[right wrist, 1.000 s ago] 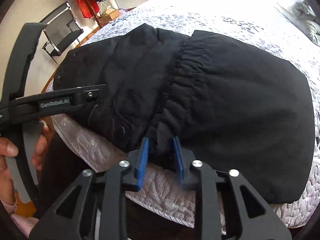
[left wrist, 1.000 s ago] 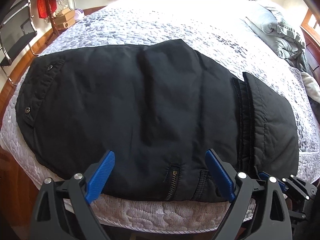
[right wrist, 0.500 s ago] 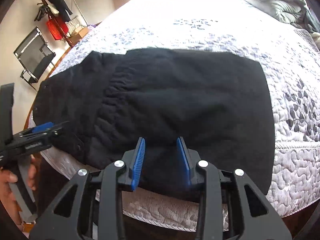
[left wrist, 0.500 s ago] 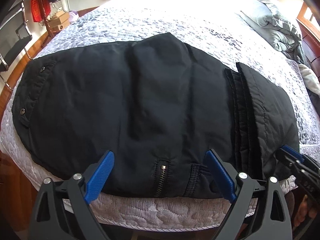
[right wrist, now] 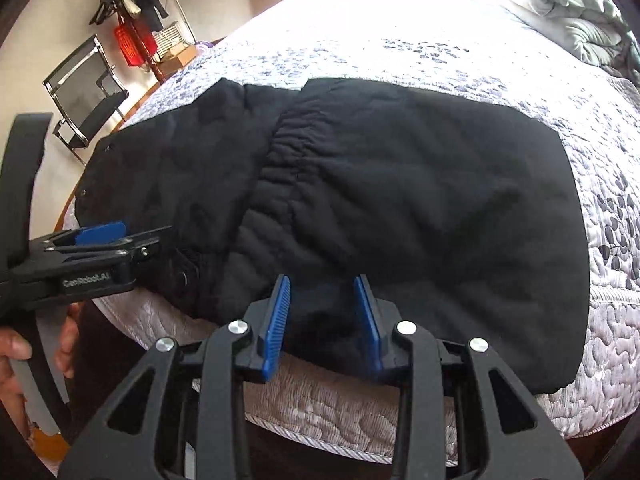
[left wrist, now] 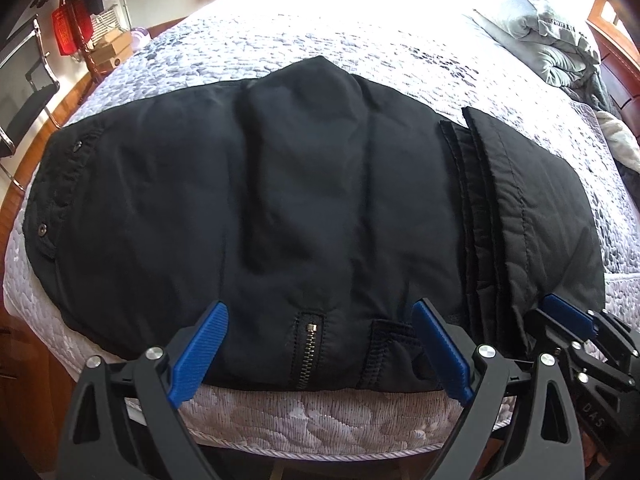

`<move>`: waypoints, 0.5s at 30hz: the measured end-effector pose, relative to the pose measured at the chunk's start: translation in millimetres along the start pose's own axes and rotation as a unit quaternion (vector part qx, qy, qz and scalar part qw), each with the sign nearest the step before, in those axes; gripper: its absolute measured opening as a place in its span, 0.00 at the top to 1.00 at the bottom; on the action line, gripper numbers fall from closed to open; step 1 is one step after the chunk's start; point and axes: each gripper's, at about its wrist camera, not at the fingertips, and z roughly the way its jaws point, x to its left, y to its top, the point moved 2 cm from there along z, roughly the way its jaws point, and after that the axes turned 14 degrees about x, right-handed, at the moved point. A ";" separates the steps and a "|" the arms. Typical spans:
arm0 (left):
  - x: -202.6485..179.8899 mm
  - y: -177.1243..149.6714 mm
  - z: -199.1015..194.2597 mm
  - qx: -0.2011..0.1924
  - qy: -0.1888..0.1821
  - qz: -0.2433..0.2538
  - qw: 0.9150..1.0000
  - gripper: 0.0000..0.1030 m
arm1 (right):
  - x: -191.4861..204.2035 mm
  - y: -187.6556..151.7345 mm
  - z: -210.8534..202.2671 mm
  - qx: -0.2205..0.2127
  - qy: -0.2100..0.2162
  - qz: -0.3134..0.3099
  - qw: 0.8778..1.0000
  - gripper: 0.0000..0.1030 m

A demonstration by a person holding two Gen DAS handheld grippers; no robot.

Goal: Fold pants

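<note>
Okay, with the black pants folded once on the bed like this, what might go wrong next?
1. The folded black padded pants lie right at the near edge of the grey quilted bed, so a tug toward that edge could slide them off.
2. The two hand-held grippers, left and right, sit close together and might collide.
3. The folded-over leg ends could shift, spoiling the fold.

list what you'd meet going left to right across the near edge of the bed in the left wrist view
left hand-held gripper's blue ribbed left finger → metal zipper on the black padded pants → stitched black strap loop → the gripper's blue right finger → right hand-held gripper by the folded cuff end
</note>
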 end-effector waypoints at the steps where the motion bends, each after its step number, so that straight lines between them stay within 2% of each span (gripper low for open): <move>1: -0.6 -0.7 -0.2 -0.001 0.001 0.002 1.000 0.09 | -0.4 0.2 4.2 0.000 -0.003 0.001 1.000 0.67; 9: 3.3 -2.7 5.1 -0.001 0.005 -0.005 1.000 0.09 | -6.0 1.1 11.1 0.003 -0.003 0.007 1.000 0.68; 12: 12.6 -3.9 -4.7 -0.009 -0.010 -0.008 1.000 0.09 | -9.3 2.8 -5.0 -0.013 0.031 0.022 0.999 0.66; 15: 38.5 -3.3 -18.3 -0.024 -0.038 -0.038 0.998 0.09 | -6.5 5.7 -25.4 -0.034 0.055 0.018 0.998 0.66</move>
